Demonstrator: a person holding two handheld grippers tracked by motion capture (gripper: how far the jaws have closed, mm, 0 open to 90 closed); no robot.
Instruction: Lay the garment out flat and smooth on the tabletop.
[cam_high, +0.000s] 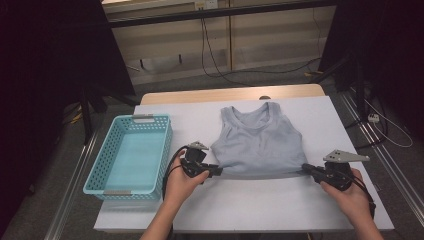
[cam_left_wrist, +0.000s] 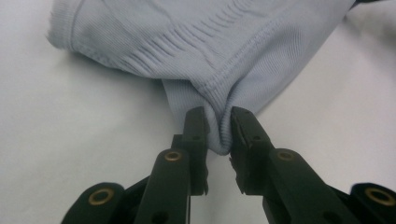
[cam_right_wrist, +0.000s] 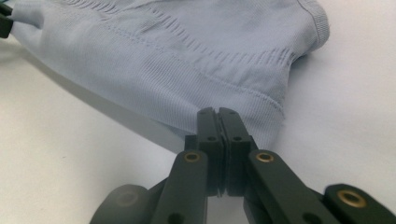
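A pale grey-blue ribbed tank top (cam_high: 260, 142) lies flat near the centre of the white table (cam_high: 280, 205) in the high view, neckline toward twelve o'clock and hem toward six — I have a gripper on each lower corner. The cloth is a fine rib knit with a broad banded hem, a stitched seam above that band and bound edges at the armholes; a row of short ribbed pleats runs across it in both gripper views. My left gripper (cam_high: 216, 170) meets the hem corner at about eight o'clock of the garment; in the left gripper view (cam_left_wrist: 218, 128) its jaws stand a little apart with a bunched fold of the hem squeezed between them, the pads pressing the fabric on both sides, and the hem (cam_left_wrist: 212, 88) rises out of the pinch in a gathered ridge. My right gripper (cam_high: 305, 168) meets the opposite corner at about four o'clock; in the right gripper view (cam_right_wrist: 218, 114) its jaws are closed flat together on the thin edge of the hem band, the cloth (cam_right_wrist: 187, 65) spreading away from them toward twelve o'clock. Between the two grips the hem runs taut and straight. A turquoise perforated basket (cam_high: 95, 175) sits on the table at nine o'clock of the garment, well apart from it.
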